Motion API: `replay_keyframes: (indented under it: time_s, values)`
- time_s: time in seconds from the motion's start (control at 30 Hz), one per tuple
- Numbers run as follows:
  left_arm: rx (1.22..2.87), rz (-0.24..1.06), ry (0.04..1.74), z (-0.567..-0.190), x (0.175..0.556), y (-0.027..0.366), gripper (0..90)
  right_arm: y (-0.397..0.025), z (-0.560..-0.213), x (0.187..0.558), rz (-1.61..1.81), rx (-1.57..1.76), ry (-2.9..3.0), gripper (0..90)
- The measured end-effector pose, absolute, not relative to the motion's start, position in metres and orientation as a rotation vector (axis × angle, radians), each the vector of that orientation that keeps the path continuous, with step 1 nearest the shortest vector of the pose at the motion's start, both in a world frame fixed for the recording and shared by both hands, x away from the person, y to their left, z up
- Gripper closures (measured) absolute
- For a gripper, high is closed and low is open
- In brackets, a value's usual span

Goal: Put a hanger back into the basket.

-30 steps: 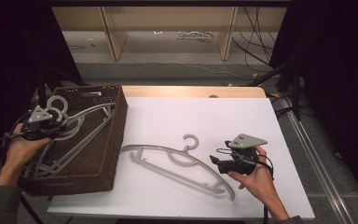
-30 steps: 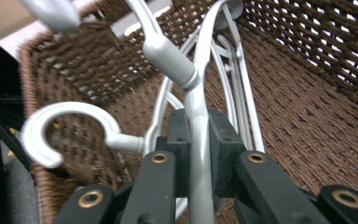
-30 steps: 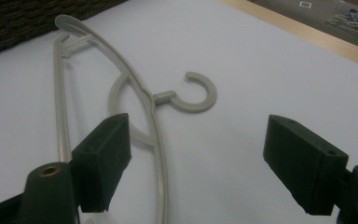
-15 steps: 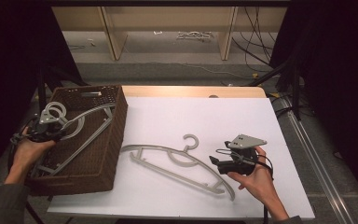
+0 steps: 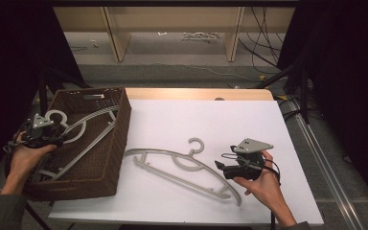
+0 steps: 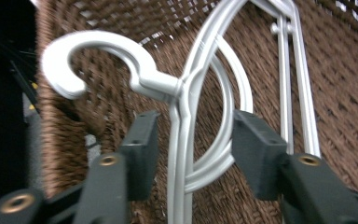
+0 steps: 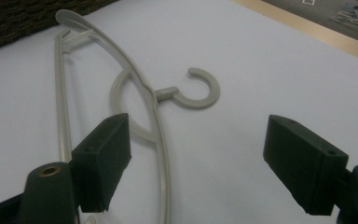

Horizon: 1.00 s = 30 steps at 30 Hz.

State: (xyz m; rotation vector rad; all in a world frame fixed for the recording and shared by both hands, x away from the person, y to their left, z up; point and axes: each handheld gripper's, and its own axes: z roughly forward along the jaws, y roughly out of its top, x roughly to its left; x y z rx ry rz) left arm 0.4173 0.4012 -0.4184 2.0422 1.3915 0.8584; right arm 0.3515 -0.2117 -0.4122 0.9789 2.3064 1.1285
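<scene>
My left gripper (image 6: 191, 140) sits with its jaws parted on either side of the neck of the hanger in the basket (image 6: 186, 93), pads clear of the plastic, gripping nothing. My right gripper (image 7: 196, 154) is wide open and empty, low over the second hanger (image 7: 135, 88) lying flat on the white table (image 5: 211, 120). I judge the job half done: one hanger rests in the wicker basket (image 5: 110, 139), one waits outside. Nothing blocks the way except the basket's near wall, over which the hook must lift.
</scene>
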Motion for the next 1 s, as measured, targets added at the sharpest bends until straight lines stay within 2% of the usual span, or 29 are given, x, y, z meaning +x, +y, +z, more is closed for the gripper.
replay_keyframes:
  time_s: [0.07,0.2,0.43,0.83,1.0]
  values:
    - [2.005,0.873,1.4,-0.412,0.414,0.4,41.9,-0.212,-0.413,0.352,1.129,0.968,2.303,24.0]
    - [1.937,0.868,1.371,-0.398,0.405,0.397,38.1,-0.212,-0.413,0.352,1.129,0.968,2.312,24.0]
    - [1.87,0.841,1.315,-0.383,0.391,0.387,35.5,-0.21,-0.414,0.35,1.126,0.974,2.317,24.0]
    - [1.781,0.675,1.133,-0.368,0.369,0.331,28.4,-0.208,-0.417,0.35,1.13,0.961,2.323,23.9]
    - [1.745,0.588,1.044,-0.366,0.362,0.296,26.2,-0.207,-0.418,0.349,1.124,0.968,2.326,23.7]
